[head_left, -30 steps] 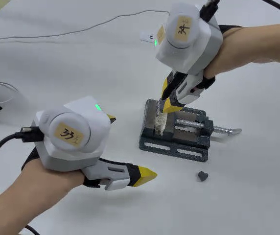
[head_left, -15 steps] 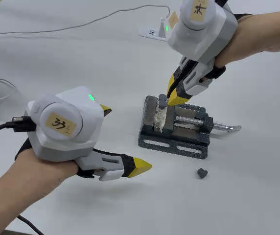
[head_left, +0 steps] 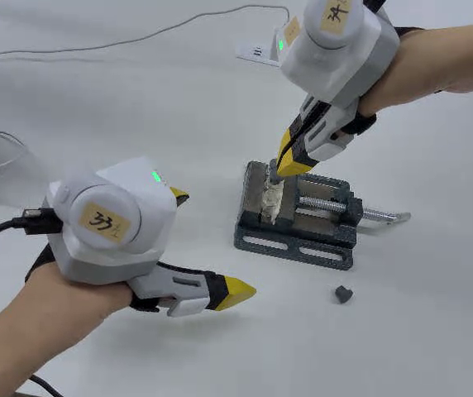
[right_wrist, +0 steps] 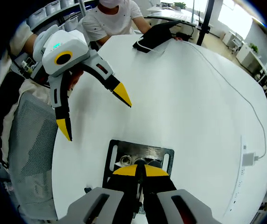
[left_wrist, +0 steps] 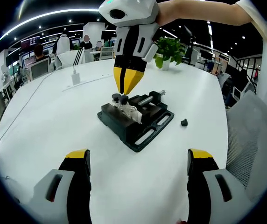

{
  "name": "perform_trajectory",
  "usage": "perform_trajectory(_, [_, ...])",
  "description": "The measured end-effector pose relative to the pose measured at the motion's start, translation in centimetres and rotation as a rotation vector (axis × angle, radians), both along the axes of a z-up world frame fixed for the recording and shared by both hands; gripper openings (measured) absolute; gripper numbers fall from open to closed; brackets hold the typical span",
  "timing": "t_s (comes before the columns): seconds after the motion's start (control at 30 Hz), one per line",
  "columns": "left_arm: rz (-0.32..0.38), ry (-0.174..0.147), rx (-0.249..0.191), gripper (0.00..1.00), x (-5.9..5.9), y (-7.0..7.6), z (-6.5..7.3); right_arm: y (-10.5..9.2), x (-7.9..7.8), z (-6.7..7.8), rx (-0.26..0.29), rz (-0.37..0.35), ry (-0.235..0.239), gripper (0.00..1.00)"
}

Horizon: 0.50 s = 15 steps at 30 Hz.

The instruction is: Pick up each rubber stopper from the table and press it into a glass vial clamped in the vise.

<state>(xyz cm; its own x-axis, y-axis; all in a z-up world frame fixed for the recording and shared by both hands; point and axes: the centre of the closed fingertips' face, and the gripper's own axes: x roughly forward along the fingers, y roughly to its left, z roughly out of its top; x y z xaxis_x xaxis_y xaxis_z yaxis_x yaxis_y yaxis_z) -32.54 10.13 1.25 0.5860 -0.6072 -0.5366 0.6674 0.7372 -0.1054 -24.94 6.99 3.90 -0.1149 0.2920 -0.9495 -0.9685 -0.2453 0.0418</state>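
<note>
Left gripper [head_left: 207, 242]: held low over the table [head_left: 137, 107], well apart from the vise [head_left: 303, 240]. In the left gripper view its jaws stand wide apart with nothing between them.

Centre: a vial [head_left: 271, 201] stands upright, clamped at the near end of the vise. A dark stopper [head_left: 274, 176] sits at its mouth. The right gripper [head_left: 287, 166] comes down on it from above, jaws closed tip to tip; nothing shows between them, and the tips appear to bear on the stopper's top rather than grasp it.

Right: a second, loose stopper [head_left: 343, 294] lies on the table just beyond the vise's front corner.

Likely failures: the closed tips form a narrow point, so a push that is off the vial's axis could slide off the stopper, tilt it in the mouth, or flick it out. Too much force, or a sideways load, could crack the glass or drive the vial down through the clamp. Nothing steadies the vise, so it may skid or rock on the smooth table.
</note>
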Motion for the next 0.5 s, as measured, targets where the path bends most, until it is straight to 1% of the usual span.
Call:
perform_trajectory(0.07, [-0.001, 0.002, -0.004, 0.84, -0.05, -0.11, -0.09, 0.06, 0.00, -0.14, -0.001, -0.002, 0.008, 0.00])
perform_trajectory(0.13, [-0.001, 0.006, -0.006, 0.84, -0.08, -0.19, -0.18, 0.09, 0.02, -0.21, -0.001, 0.001, 0.006, 0.00])
perform_trajectory(0.2, [-0.002, 0.009, -0.009, 0.84, -0.13, -0.29, -0.30, 0.26, -0.05, -0.21, 0.005, -0.012, 0.011, 0.00])
perform_trajectory(0.27, [-0.003, 0.013, -0.011, 0.84, -0.20, -0.37, -0.42, 0.28, -0.14, -0.33, 0.003, -0.004, 0.018, 0.00])
perform_trajectory(0.37, [-0.003, 0.016, -0.012, 0.84, -0.23, -0.40, -0.55, 0.13, -0.22, -0.23, 0.000, 0.004, 0.016, 0.00])
perform_trajectory(0.4, [-0.001, 0.017, -0.016, 0.84, -0.20, -0.42, -0.57, 0.12, -0.36, -0.24, -0.001, 0.000, 0.027, 0.00])
perform_trajectory(0.5, [0.001, 0.018, -0.018, 0.83, -0.17, -0.43, -0.63, 0.12, -0.39, -0.28, 0.001, -0.006, 0.035, 0.00])
